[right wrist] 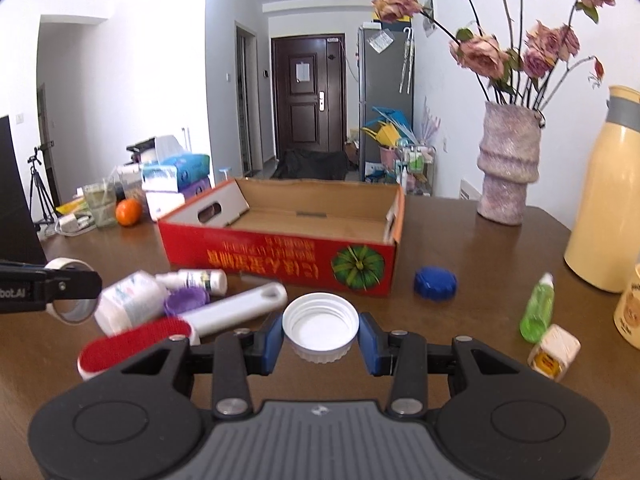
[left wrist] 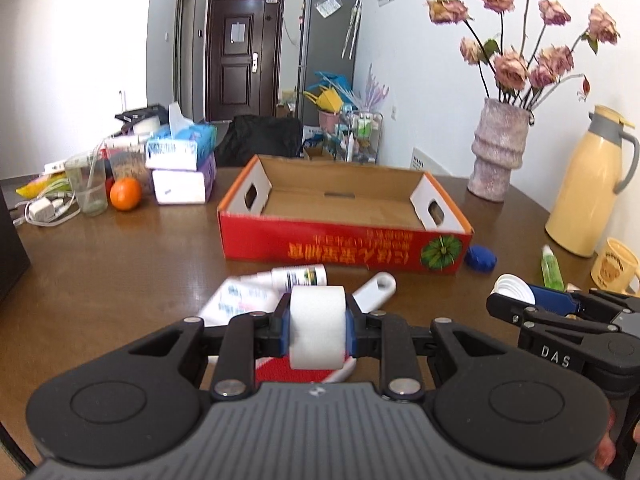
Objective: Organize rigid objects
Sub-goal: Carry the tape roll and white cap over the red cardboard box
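Left gripper: jaws closed tight on a white roll of tape, gripped across its width and clear of the brown wooden table. Right gripper: blue pads closed on a white ribbed plastic jar lid, open side up, also off the table.

Just beyond the grippers, near the table's front edge, a loose group lies together: a white-handled lint brush with a red pad, a white labelled plastic bottle, a purple cap and a small white spray bottle. Toward the right edge lie a blue screw cap, a green squeeze bottle and a small white and yellow box.

At mid-table stands the red cardboard box, open-topped, its visible interior empty.

Judgement: both items are picked and the carry step is in hand. The next move calls for bringing each gripper over the box's near wall, lowering inside, and releasing, with the two hands kept apart so they do not collide above the opening.
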The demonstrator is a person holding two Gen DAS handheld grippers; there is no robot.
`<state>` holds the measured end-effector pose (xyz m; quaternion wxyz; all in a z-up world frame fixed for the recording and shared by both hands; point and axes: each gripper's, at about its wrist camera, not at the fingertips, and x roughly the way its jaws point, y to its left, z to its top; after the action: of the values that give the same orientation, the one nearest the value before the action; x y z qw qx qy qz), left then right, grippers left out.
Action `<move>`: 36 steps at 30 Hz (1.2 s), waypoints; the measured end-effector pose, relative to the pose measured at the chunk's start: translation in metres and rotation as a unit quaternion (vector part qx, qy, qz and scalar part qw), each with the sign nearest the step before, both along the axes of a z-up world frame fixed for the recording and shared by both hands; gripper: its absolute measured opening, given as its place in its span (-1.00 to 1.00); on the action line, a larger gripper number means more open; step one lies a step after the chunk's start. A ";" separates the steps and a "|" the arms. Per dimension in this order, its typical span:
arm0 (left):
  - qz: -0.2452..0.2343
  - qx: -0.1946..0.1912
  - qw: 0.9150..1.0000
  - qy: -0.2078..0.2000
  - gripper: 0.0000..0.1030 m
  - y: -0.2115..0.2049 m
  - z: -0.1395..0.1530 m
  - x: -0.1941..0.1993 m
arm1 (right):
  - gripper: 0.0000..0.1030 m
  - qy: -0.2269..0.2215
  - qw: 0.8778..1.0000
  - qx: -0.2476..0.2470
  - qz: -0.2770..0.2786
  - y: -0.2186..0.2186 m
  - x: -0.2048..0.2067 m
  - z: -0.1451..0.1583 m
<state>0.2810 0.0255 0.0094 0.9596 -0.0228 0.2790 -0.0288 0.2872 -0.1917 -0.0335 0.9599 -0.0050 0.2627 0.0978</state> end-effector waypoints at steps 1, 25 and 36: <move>0.001 -0.002 1.000 -0.004 -0.52 0.001 0.003 0.004 | -0.23 -0.004 1.000 0.000 0.001 0.003 0.004 0.003; 0.037 -0.026 0.998 -0.045 -0.52 0.009 0.026 0.114 | -0.23 -0.051 0.999 0.012 0.001 0.044 0.106 0.034; 0.052 -0.030 0.997 -0.044 -0.52 0.018 0.023 0.167 | -0.23 -0.033 0.999 0.004 -0.006 0.054 0.161 0.020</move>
<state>0.4476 0.0437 0.0326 0.9701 -0.0645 0.2338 0.0122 0.4479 -0.1379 -0.0136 0.9686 -0.0027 0.2304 0.0932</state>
